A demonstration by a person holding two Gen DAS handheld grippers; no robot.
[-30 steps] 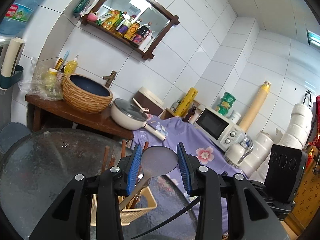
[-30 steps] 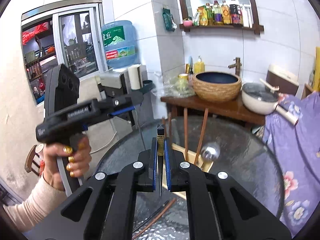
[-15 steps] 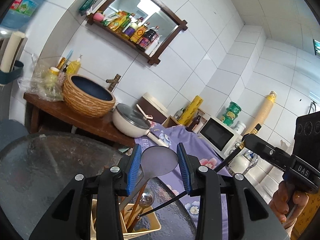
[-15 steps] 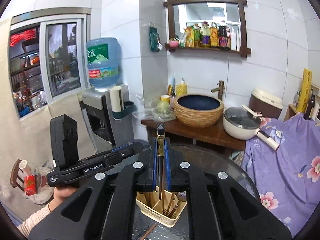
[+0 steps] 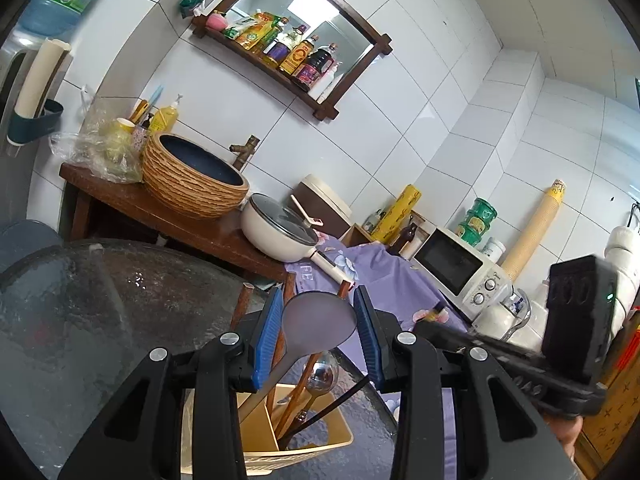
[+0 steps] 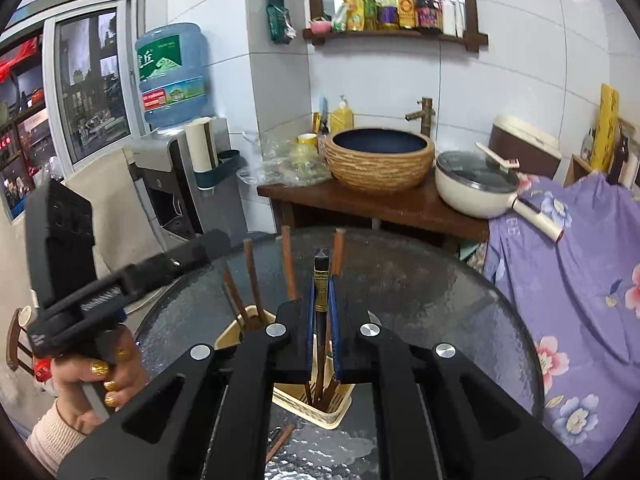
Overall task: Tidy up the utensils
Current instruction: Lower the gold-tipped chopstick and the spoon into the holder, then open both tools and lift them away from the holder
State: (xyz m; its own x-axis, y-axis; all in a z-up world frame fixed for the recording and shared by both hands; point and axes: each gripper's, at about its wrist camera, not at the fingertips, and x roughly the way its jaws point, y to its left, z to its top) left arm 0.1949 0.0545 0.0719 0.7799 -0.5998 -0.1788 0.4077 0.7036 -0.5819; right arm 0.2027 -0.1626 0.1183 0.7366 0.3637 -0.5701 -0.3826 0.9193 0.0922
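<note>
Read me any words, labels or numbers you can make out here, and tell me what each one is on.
"FE": end of a printed word on the purple floral cloth.
Water jug label: large Chinese characters, blurred, not reliably readable.
Shelf bottles: labels too small.
Microwave: dial markings too small.

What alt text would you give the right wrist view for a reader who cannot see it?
The right gripper is shut on a dark chopstick, holding it upright above a cream utensil basket that stands on a round glass table and already holds brown chopsticks. At the left, a hand holds the other gripper; behind is a tiled wall with a basin.
</note>
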